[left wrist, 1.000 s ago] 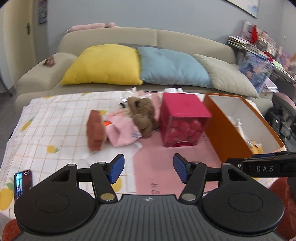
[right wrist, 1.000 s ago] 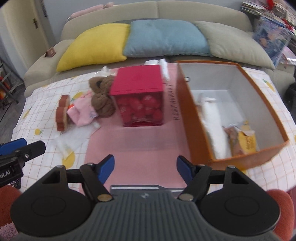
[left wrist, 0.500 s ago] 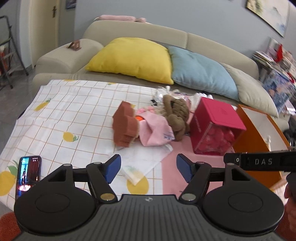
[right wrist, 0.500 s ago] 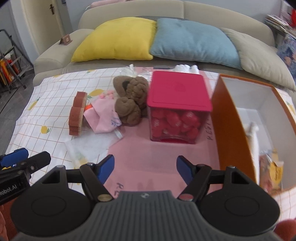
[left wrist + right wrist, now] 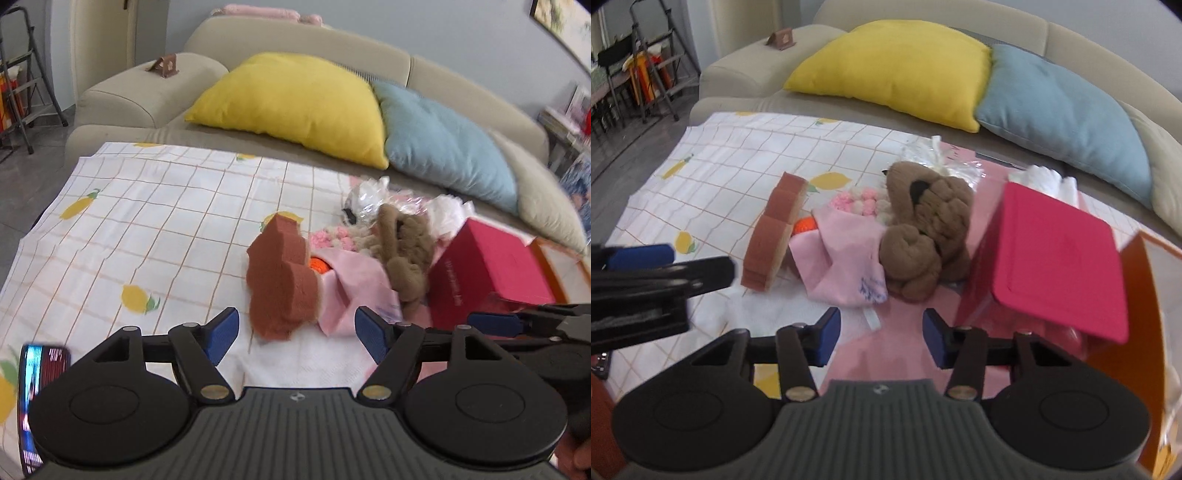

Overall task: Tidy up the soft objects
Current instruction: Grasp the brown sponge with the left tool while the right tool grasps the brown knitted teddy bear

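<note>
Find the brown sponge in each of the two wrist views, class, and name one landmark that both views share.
Left wrist view: the brown sponge stands at centre, just beyond the gap between the fingers, against the pink cloth.
Right wrist view: it stands on edge left of centre, left of the cloth.
Shared landmark: the yellow cushion on the sofa behind.

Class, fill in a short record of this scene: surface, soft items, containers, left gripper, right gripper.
surface: lemon-print cloth
soft items: brown sponge, pink cloth, brown plush toy, clustered together
containers: red box; orange box beside it
left gripper: open, empty, facing the sponge
right gripper: jaws closing, nothing between them
</note>
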`<state>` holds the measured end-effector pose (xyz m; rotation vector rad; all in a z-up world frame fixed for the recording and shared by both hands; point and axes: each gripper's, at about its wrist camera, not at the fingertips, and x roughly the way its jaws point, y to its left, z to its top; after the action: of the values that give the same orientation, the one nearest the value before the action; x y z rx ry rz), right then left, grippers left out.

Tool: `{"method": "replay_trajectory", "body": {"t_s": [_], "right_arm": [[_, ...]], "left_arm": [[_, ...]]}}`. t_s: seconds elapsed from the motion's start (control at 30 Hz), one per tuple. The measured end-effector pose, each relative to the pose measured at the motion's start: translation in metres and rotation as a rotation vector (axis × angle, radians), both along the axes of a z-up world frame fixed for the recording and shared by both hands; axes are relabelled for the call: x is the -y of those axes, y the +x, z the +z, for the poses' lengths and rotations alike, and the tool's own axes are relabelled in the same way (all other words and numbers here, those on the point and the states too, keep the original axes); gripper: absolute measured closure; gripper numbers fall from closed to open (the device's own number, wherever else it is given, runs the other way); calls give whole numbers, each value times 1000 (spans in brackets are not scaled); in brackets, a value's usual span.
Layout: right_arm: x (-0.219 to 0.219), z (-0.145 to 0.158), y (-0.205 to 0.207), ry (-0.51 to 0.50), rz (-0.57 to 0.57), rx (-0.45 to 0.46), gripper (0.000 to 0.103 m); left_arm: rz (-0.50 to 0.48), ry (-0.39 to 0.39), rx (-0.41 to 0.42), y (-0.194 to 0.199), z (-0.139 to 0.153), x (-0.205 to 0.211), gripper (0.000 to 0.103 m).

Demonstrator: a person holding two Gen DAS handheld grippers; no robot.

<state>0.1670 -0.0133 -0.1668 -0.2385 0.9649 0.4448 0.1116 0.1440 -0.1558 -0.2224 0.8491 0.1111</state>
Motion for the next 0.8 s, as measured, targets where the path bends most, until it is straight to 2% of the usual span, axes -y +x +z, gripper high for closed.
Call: {"method": "replay_trajectory", "body": {"t_s": [0.2, 0.3, 0.43, 0.5, 0.6, 0.73, 0.77, 0.8], "right_arm": [[-10, -17, 20, -24, 25, -20, 54], [-10, -24, 24, -29, 21, -29, 54], [-9, -28, 26, -3, 26, -34, 55], [-11, -28, 25, 6, 43, -22, 55], [-17, -31, 25, 8, 82, -6, 55], [-26, -40, 27, 1, 81, -29, 52], [-28, -41, 26, 2, 78, -34, 52], [-29, -41, 26, 4, 75, -35, 51]], "left_arm": [[-40, 29, -51, 43, -25, 2, 19], [-73, 84, -70, 56, -34, 7, 20], [-101, 156, -108, 64, -44, 9, 37], [-95, 166, -107, 61, -44, 6, 40], [-84, 141, -91, 55, -42, -4, 46], [-70, 120, -91, 55, -45, -15, 47], [-72, 119, -92, 57, -46, -16, 51], [-80, 114, -88, 58, -47, -17, 64]]}}
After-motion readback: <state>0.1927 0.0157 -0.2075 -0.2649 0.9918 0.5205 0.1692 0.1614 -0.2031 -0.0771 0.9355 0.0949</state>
